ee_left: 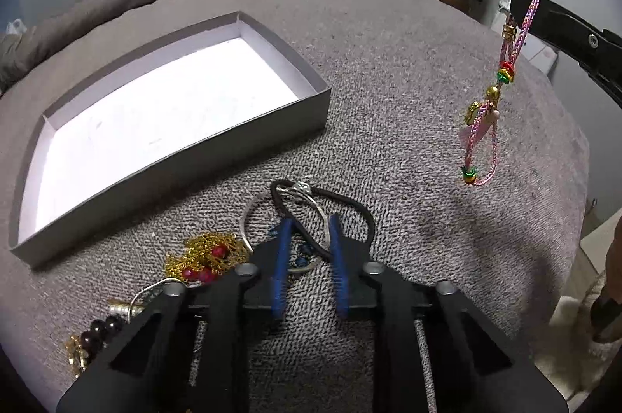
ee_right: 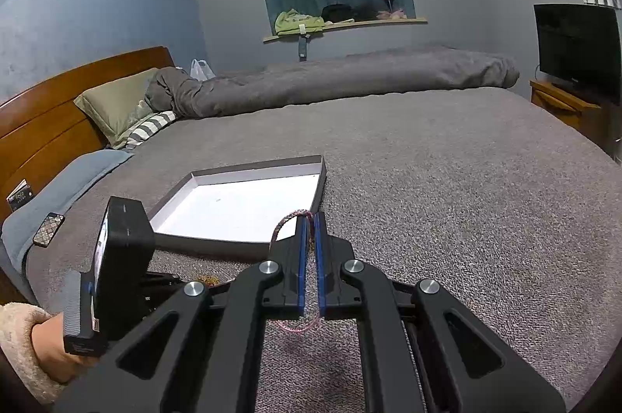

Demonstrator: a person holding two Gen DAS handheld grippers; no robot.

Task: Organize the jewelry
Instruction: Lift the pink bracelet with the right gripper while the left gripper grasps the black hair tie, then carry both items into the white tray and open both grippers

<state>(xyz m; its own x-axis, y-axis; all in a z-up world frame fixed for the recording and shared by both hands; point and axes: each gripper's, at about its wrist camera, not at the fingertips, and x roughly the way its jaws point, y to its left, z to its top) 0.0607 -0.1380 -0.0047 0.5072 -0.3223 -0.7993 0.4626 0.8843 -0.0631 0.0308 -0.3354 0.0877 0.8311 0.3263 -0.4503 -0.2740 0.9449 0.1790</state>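
Right gripper [ee_right: 310, 222]: pinching pink braided bracelet [ee_left: 490, 94], beaded, hanging free | Left gripper [ee_left: 311, 224]: parted over jewelry pile [ee_left: 217, 253] | Gray box [ee_left: 186, 160]: ahead-left, white-lined, nothing inside

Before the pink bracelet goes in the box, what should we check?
1. Right gripper shut on the bracelet: ok.
2. Bracelet hangs clear of the bed: ok.
3. Box open, nothing in it: ok.
4. Bracelet above the box: not ok, it hangs off to the right of it.
5. Left gripper out of the way: ok, open and low over the hair tie.
6. Clasp fastened: cannot tell.
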